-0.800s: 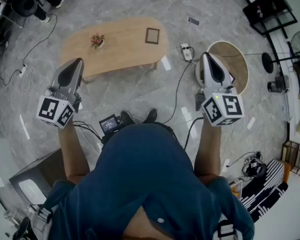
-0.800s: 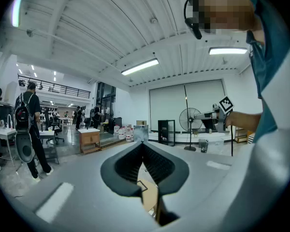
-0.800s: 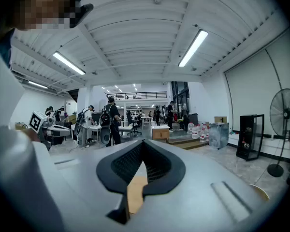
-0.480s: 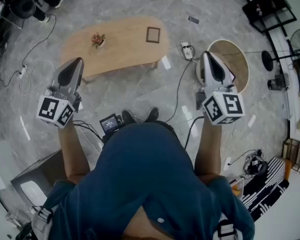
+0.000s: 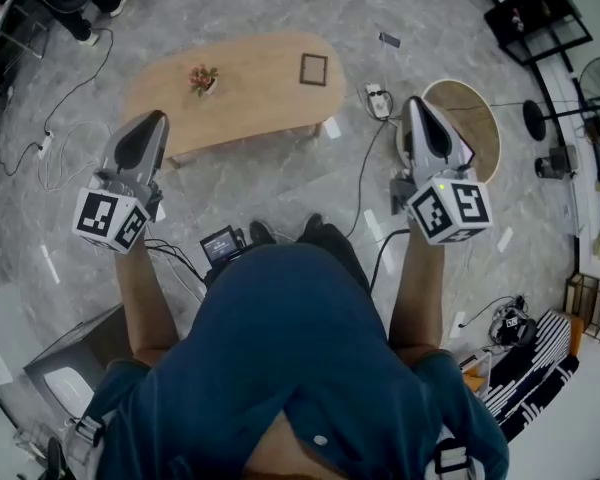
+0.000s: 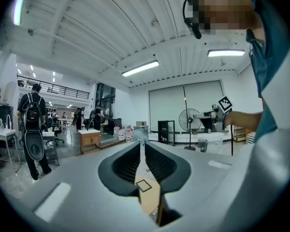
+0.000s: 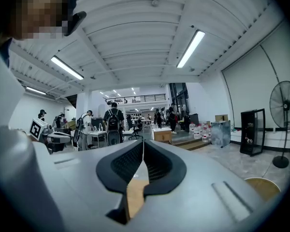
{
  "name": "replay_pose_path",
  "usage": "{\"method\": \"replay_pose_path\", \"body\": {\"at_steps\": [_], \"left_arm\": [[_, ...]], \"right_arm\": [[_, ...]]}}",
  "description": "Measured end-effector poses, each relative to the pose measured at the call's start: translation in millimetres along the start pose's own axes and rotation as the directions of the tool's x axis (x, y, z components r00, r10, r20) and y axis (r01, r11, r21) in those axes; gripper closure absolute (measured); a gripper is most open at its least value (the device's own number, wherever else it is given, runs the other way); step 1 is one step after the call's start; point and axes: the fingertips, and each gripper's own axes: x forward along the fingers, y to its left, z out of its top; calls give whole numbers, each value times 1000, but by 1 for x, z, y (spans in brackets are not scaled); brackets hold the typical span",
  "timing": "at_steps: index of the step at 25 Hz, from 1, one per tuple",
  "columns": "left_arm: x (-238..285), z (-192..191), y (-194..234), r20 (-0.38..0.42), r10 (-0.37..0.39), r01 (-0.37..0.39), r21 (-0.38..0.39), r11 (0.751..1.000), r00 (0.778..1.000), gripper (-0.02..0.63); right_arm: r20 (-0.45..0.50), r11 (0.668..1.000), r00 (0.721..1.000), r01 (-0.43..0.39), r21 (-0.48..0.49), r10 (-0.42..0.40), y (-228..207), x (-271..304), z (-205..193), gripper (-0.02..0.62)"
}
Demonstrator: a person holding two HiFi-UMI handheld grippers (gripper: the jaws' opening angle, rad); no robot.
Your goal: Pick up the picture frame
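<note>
The picture frame [image 5: 314,69], small and dark-edged, lies flat on the right part of the oval wooden table [image 5: 250,98]. The left gripper view catches the frame [image 6: 143,185] low down, in the gap behind the jaws. My left gripper [image 5: 152,120] hangs in the air short of the table's near-left edge, and its jaws are shut on nothing [image 6: 140,142]. My right gripper [image 5: 414,104] is held to the right of the table, over the floor, also shut and empty [image 7: 143,142]. Both are well away from the frame.
A small potted plant [image 5: 202,78] stands on the table's left part. A round wooden side table [image 5: 470,128] sits by my right gripper. Cables and a power strip [image 5: 377,100] lie on the marble floor. Several people [image 7: 113,124] stand farther off in the hall.
The person has shifted their feet slightly toward the table. Both grippers stay shut and hold nearly the same places.
</note>
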Motion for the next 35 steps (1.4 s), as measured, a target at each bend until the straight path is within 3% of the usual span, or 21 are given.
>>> {"method": "replay_pose_path", "body": {"at_steps": [8, 11, 22, 35], "left_arm": [[13, -6, 11, -44, 6, -7, -21, 1000, 999, 522], [22, -10, 17, -59, 35, -36, -29, 999, 998, 520], [98, 1, 10, -88, 118, -119, -6, 993, 989, 520], [154, 9, 1, -133, 250, -253, -8, 967, 959, 520]], "right_arm": [[-17, 999, 999, -37, 21, 38, -6, 31, -2, 553], [-28, 997, 998, -62, 37, 63, -18, 49, -7, 523], [-42, 983, 983, -175, 60, 177, -94, 124, -5, 518], [-62, 953, 952, -293, 82, 298, -158, 193, -7, 518]]}}
